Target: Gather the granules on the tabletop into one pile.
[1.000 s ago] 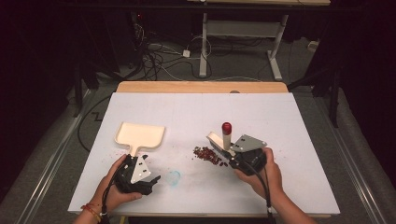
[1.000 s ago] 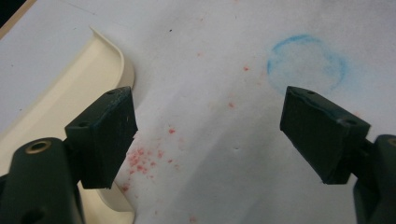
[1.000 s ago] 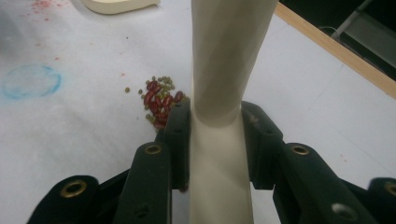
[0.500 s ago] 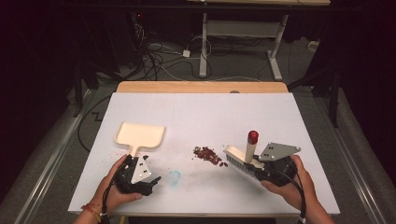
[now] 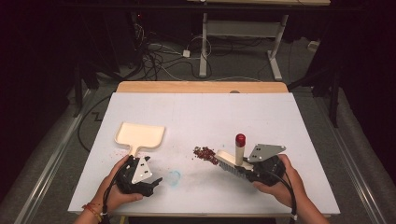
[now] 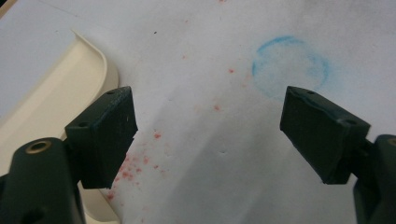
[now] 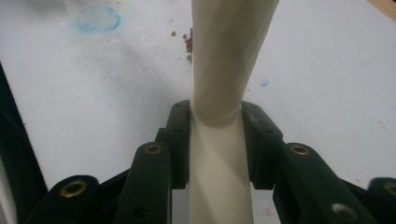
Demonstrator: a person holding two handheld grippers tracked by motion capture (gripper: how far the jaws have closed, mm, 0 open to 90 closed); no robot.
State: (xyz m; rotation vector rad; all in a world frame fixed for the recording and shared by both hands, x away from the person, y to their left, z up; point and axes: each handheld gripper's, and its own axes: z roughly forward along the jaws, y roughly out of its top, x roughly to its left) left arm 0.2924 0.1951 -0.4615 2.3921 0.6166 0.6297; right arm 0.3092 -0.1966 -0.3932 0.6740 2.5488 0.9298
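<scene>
One white worktop (image 5: 201,116) carries everything here. On it, at about nine o'clock from the centre, lies a cream dustpan (image 5: 140,135), its handle pointing toward the person. The left hand-held gripper (image 5: 152,185) sits just beyond that handle's end, at six o'clock from the pan; in the left gripper view its jaws stand wide apart, released, with bare worktop between them and the pan's rim just beside the left jaw. A faint blue ring (image 5: 173,177) marks the worktop at three o'clock from this gripper, close by.

The right hand-held gripper (image 5: 243,169) is clenched on a cream brush (image 5: 233,161): in the right gripper view both pads press the brush's handle (image 7: 219,154) from either side. The handle stands nearly upright, ending in a red cap (image 5: 240,139) at twelve o'clock above the jaws, while the bristle head rests on the worktop at ten o'clock from the hand.

Small reddish crumbs (image 5: 204,154) lie in a heap at nine o'clock from the brush head, just beside it.
</scene>
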